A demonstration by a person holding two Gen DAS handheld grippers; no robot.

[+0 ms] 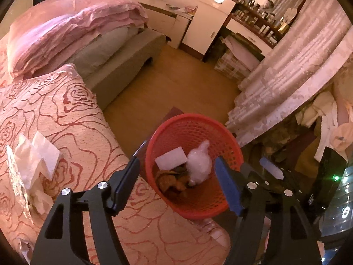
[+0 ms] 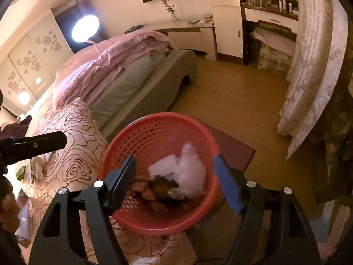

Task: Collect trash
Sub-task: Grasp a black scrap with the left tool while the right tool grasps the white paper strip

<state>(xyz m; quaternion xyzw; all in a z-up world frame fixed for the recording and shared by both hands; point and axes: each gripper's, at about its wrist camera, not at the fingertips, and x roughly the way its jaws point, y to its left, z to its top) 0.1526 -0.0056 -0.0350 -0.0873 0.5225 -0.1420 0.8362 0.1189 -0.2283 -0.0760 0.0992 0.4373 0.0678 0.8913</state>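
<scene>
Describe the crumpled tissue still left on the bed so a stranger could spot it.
Find the rose-patterned bedspread, then look left of the red mesh basket. The crumpled white tissues lie there on the cover, the only pale papers outside the basket.

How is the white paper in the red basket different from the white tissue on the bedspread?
The flat white card lies inside the red basket, while the crumpled tissues lie out on the rose-patterned bedspread. The card is smooth and rectangular; the tissues are wrinkled and folded. The card leans on other trash; the tissues rest on the cloth. Both are white and neither is held: the left tongs hang open.
</scene>
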